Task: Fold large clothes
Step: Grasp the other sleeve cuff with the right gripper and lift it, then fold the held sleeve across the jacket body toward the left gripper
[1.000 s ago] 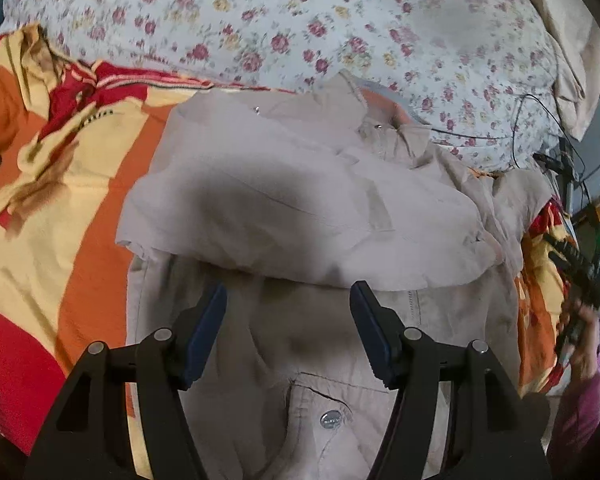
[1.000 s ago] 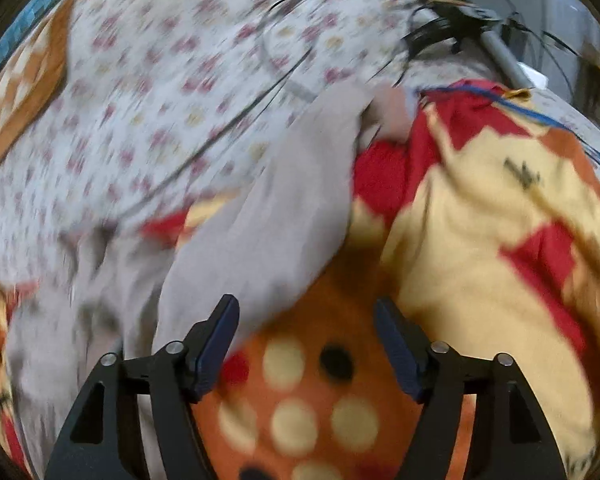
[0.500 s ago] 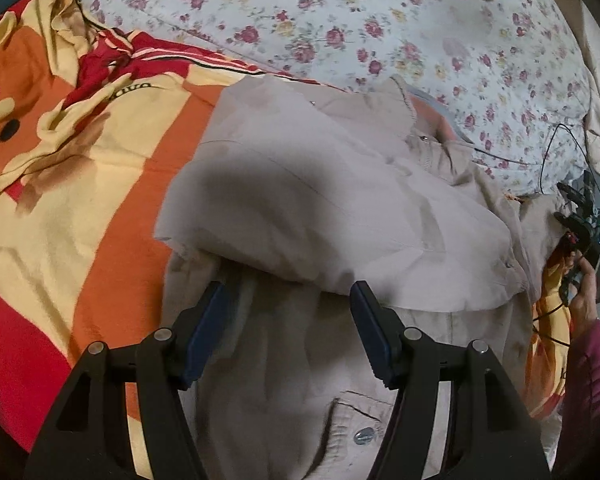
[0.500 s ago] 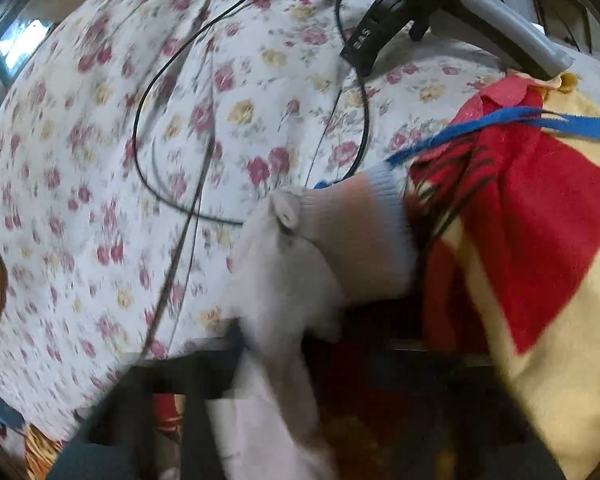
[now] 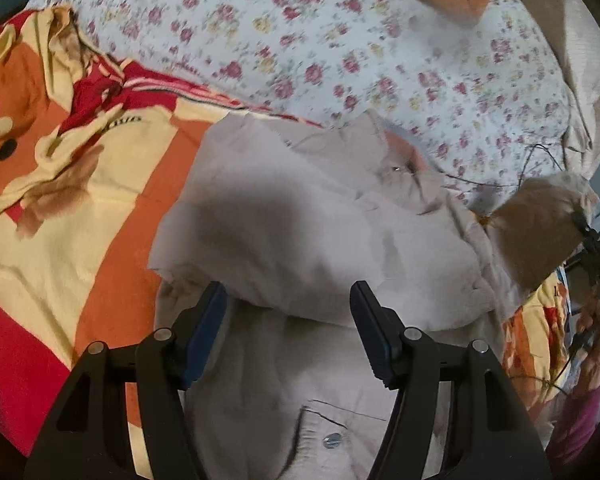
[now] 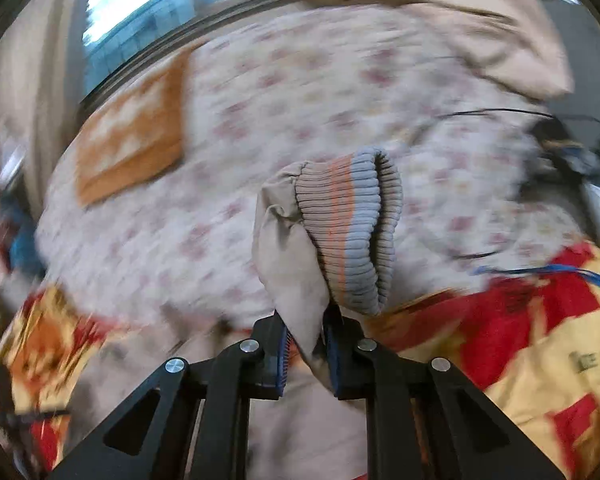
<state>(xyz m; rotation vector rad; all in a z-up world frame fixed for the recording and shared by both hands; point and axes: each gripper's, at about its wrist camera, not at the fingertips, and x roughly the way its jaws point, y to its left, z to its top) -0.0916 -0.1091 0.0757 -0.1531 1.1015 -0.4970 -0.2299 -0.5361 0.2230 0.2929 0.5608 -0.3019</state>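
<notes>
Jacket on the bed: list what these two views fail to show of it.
- Left wrist view: the jacket hem is cut off by the bottom edge, partly behind the left gripper.
- Right wrist view: motion blur smears everything but the cuff; the right gripper hides the pinched sleeve fabric.

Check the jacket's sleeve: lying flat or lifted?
Lifted. The right gripper, whose fingers have just been closing, is shut on the sleeve behind its ribbed cuff, holding it above the bedding.

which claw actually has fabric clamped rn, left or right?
The right claw: its jaws have just been closing and now pinch the jacket sleeve below its ribbed cuff. The left claw hangs open above the jacket.
</notes>
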